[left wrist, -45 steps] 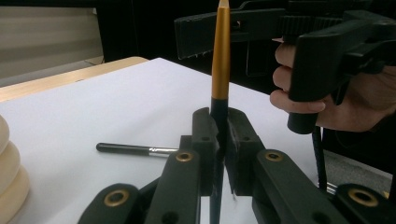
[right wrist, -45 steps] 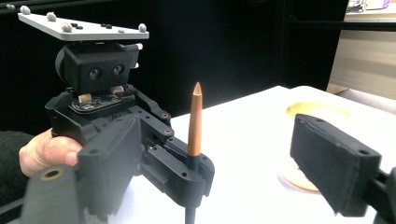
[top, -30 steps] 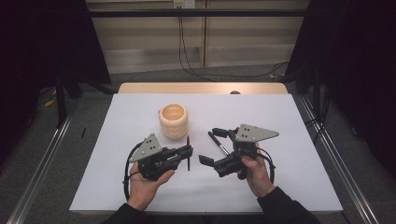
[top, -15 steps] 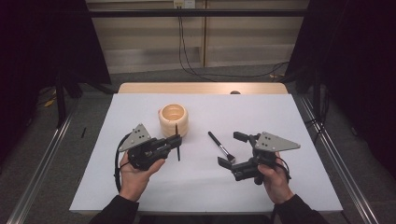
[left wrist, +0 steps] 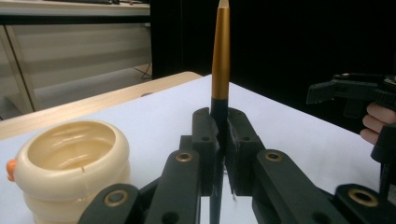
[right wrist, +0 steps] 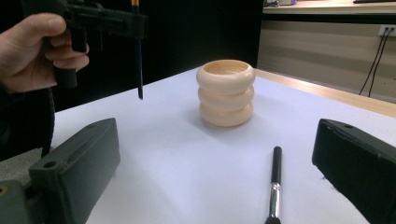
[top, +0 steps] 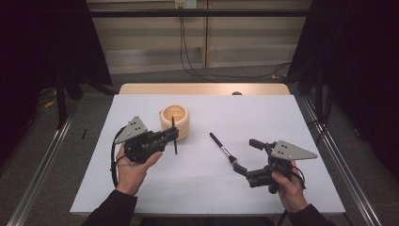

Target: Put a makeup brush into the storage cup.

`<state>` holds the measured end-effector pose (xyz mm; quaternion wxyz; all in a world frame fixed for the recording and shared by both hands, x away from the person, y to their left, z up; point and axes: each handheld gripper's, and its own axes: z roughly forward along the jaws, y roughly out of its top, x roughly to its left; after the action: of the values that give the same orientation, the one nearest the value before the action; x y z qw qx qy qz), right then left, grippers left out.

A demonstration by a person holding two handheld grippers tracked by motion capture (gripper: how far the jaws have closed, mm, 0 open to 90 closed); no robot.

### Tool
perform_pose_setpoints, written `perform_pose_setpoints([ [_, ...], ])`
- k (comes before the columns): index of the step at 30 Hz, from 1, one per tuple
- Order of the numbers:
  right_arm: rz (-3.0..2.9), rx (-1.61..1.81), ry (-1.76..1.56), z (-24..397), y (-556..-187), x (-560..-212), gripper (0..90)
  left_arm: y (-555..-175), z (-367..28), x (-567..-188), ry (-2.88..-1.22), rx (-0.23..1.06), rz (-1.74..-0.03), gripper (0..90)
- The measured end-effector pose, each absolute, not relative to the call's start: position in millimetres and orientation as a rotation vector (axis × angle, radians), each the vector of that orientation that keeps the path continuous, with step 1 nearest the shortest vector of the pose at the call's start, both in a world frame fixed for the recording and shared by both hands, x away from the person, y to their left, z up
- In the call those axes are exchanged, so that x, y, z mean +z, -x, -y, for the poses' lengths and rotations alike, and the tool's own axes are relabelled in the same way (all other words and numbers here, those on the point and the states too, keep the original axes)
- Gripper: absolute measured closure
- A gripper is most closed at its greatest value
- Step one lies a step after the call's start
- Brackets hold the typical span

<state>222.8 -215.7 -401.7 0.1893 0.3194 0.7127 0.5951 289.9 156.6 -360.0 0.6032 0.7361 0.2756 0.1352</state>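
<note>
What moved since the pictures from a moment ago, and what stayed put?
The two hands drew apart. The left gripper, shut on the thin brush, moved left toward the cream ribbed cup and now holds it upright. The right gripper, its jaws open, backed away to the right, leaving the black brush lying on the table. The cup stayed where it was.

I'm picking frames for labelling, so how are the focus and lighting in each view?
High view: evenly lit white table, dark surround. Left gripper view: sharp brush, a sheen down its gold handle. Right gripper view: cream holder crisp, near jaws soft, second brush clear.
</note>
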Motion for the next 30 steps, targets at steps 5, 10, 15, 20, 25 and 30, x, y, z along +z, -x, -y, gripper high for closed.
perform_pose_setpoints([
  [5, -1.997, 1.649, -0.926, 226.4, -216.9, -408.0, 0.3, -295.8, -160.0, -353.7, -1.7, 0.344, -0.648, 83.8],
  [10, -1.985, 1.635, -0.949, 236.4, -211.3, -410.5, 0.4, -305.1, -161.8, -349.0, -1.7, 0.374, -0.666, 83.8],
  [15, -1.98, 1.62, -0.967, 243.9, -204.2, -412.3, 0.4, -314.2, -161.5, -346.9, -1.688, 0.384, -0.684, 83.8],
  [20, -1.97, 1.607, -0.994, 252.1, -197.4, -416.4, 0.4, -320.8, -161.4, -344.6, -1.666, 0.372, -0.708, 83.7],
  [25, -1.947, 1.604, -1.022, 258.5, -193.7, -420.7, 0.4, -324.9, -159.3, -336.9, -1.671, 0.4, -0.684, 83.7],
  [30, -1.961, 1.583, -1.012, 256.8, -192.7, -424.3, 0.4, -336.1, -158.2, -335.4, -1.672, 0.427, -0.705, 83.7],
])
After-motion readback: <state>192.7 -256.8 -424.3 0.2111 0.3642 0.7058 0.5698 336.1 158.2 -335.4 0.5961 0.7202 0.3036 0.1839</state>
